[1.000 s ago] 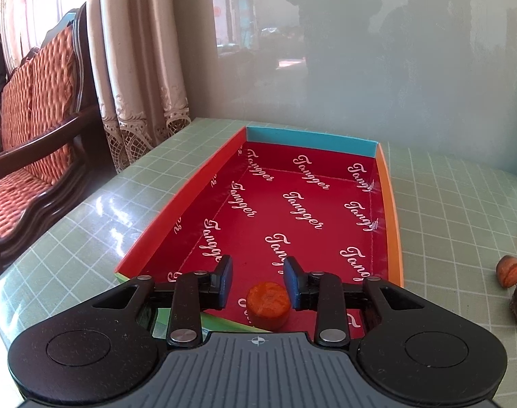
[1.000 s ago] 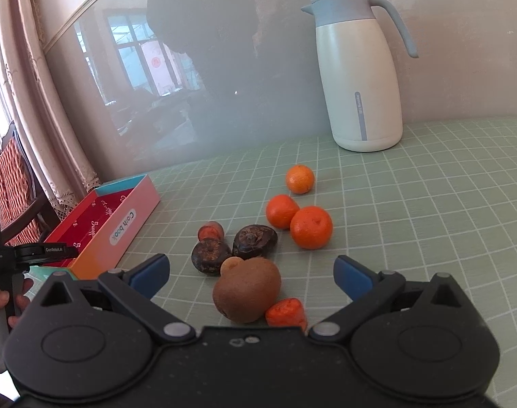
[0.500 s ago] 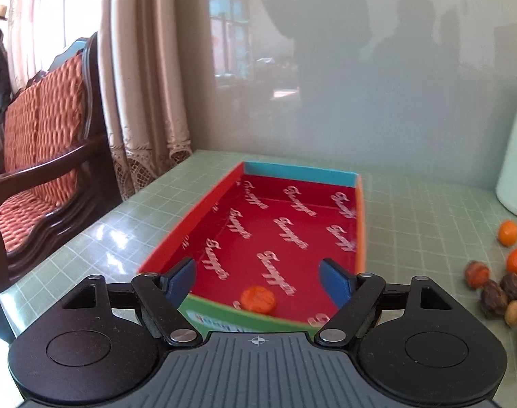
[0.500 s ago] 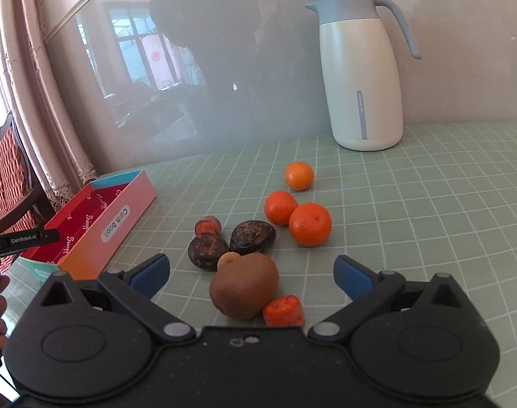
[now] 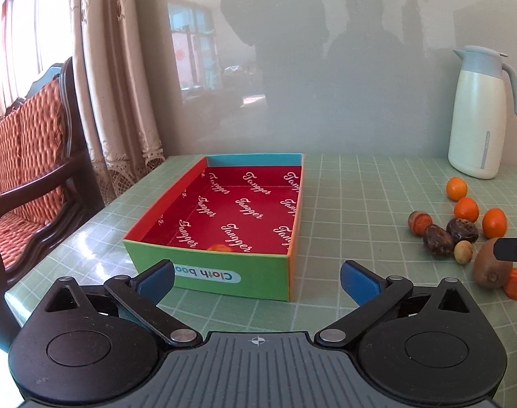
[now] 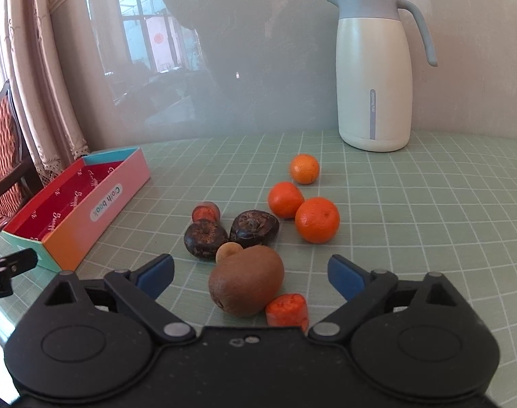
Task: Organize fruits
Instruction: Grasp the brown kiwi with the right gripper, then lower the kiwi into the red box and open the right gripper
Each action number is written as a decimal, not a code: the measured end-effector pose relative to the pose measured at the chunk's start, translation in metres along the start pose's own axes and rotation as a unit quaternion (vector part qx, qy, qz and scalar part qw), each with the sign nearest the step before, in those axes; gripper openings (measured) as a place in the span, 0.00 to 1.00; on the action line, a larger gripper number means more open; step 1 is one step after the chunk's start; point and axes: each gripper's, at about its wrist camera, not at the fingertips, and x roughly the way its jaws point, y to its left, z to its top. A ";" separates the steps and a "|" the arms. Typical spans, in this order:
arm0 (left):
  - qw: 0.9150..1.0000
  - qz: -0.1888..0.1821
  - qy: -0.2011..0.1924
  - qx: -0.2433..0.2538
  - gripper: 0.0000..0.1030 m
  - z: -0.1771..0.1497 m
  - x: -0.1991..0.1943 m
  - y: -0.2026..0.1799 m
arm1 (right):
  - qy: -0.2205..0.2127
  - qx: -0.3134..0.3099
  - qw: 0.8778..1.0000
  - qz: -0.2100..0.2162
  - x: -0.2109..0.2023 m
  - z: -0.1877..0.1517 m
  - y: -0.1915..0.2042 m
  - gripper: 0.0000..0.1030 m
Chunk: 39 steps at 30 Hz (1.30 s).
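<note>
A colourful open box (image 5: 209, 273) with a red lining stands on the table, and an orange piece (image 5: 219, 248) lies inside at its near wall. My left gripper (image 5: 256, 277) hangs in front of the box, its jaws opening wide with nothing between them. Loose fruit lies to the right: a brown kiwi (image 6: 246, 280), an orange chunk (image 6: 287, 311), two dark chestnuts (image 6: 205, 239), a small tan ball (image 6: 228, 251) and three tangerines (image 6: 317, 219). My right gripper (image 6: 250, 272) is around the kiwi, jaws closing, pads apart from it.
A white thermos jug (image 6: 374, 78) stands at the back by the wall. A wooden chair with a red cushion (image 5: 23, 156) and curtains are left of the green checked table (image 5: 360, 204). The box (image 6: 74, 210) lies left of the fruit.
My left gripper opened, let go of the orange piece in the box and drew back out of it. The right gripper's jaws narrowed slightly around the kiwi.
</note>
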 end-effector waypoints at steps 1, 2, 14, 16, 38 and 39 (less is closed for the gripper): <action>1.000 0.000 0.003 -0.003 1.00 0.000 0.001 0.001 | 0.002 0.001 1.000 0.002 0.002 0.000 0.000 0.88; 1.000 -0.001 0.006 -0.007 1.00 0.000 0.002 0.003 | 0.005 0.003 1.000 0.005 0.003 0.000 0.000 0.88; 0.999 0.017 0.010 -0.050 1.00 -0.002 0.004 0.027 | 0.037 0.019 0.999 0.000 0.028 0.000 0.002 0.72; 0.998 0.020 0.011 -0.055 1.00 -0.003 0.004 0.032 | 0.045 0.026 0.999 0.002 0.032 0.000 0.001 0.70; 0.985 0.124 0.006 -0.119 1.00 -0.011 0.000 0.088 | 0.005 -0.044 0.996 0.075 0.025 0.008 0.048 0.52; 0.983 0.132 0.006 -0.127 1.00 -0.013 -0.001 0.093 | -0.001 -0.051 0.995 0.088 0.023 0.010 0.055 0.52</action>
